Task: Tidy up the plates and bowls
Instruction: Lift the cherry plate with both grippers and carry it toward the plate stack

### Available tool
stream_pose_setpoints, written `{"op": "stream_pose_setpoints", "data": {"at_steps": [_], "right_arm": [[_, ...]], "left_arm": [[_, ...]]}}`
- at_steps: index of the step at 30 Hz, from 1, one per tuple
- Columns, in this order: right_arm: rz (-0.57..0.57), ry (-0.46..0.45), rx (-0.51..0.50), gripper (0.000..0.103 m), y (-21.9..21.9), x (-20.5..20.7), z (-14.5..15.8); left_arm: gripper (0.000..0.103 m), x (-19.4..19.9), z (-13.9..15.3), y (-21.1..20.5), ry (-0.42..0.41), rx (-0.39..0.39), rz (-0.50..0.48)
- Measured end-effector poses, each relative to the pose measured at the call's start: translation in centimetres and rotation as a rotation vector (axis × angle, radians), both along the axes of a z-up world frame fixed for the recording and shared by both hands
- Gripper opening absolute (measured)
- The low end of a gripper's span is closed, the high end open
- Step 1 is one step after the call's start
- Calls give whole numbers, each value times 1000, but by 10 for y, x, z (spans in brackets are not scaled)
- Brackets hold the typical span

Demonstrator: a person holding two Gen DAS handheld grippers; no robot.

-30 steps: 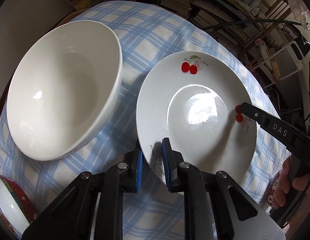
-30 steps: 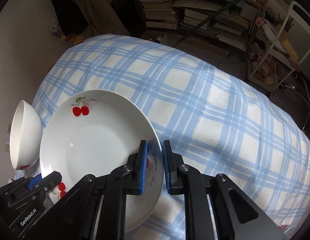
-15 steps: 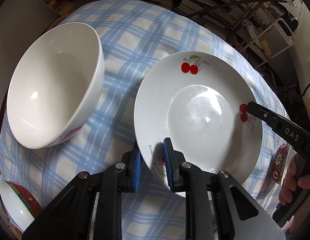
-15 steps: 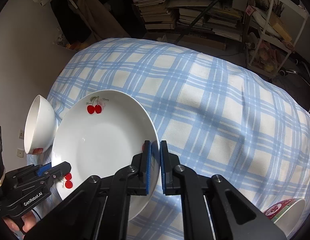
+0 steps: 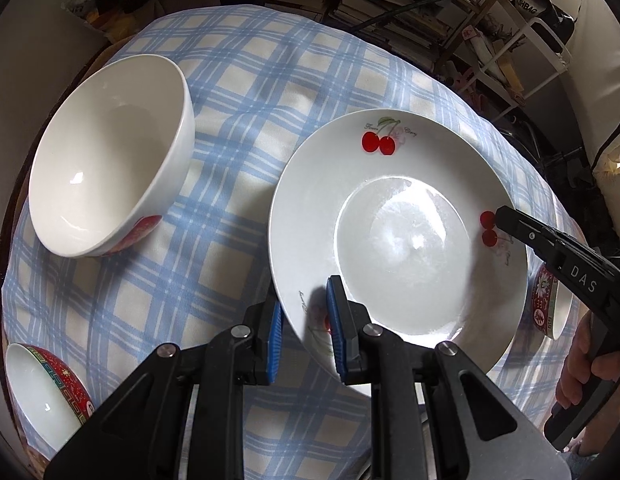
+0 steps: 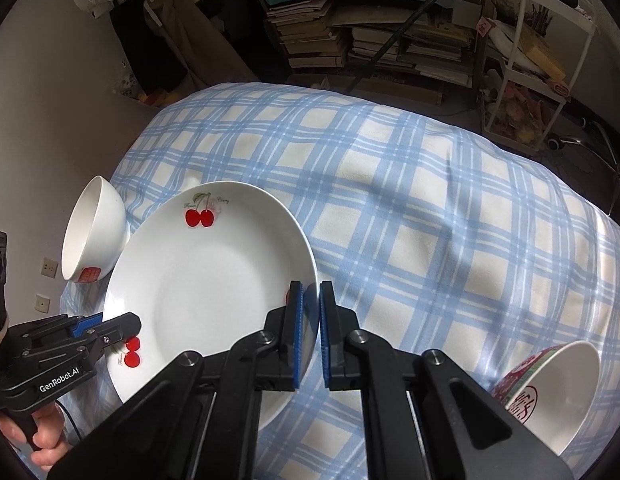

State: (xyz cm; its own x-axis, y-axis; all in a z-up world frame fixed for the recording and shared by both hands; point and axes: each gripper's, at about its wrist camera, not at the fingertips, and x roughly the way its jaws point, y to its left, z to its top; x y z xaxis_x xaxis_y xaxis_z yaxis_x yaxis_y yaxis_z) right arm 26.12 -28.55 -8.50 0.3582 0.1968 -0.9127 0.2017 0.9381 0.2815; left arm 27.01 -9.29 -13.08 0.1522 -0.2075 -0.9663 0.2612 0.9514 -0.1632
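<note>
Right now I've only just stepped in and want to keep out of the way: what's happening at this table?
A person is holding one cherry-patterned plate with two handheld tools. The left claw grips its near rim, and the right claw is shut on the opposite rim. A large white bowl and two red-patterned bowls sit around it on the blue checked tablecloth, not yet stacked.

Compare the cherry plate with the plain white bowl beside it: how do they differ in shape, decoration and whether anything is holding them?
The cherry plate is wide and shallow; the white bowl is deep and narrower. The plate carries red cherry prints on its rim; the bowl's inside is plain, with a red mark low on its outside. The left gripper and right gripper both pinch the plate's rim; nothing holds the bowl. Both are glossy white.
</note>
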Motion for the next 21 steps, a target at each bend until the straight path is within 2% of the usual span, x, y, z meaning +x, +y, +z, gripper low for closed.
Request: {"op": "stream_pose_setpoints", "data": {"at_steps": [3, 21], "right_arm": [[8, 20, -19, 9, 1, -5, 3], [-81, -12, -22, 9, -7, -86, 36]], "left_arm": [[21, -6, 2, -5, -1, 21, -11], [22, -72, 27, -9, -19, -24, -94]]}}
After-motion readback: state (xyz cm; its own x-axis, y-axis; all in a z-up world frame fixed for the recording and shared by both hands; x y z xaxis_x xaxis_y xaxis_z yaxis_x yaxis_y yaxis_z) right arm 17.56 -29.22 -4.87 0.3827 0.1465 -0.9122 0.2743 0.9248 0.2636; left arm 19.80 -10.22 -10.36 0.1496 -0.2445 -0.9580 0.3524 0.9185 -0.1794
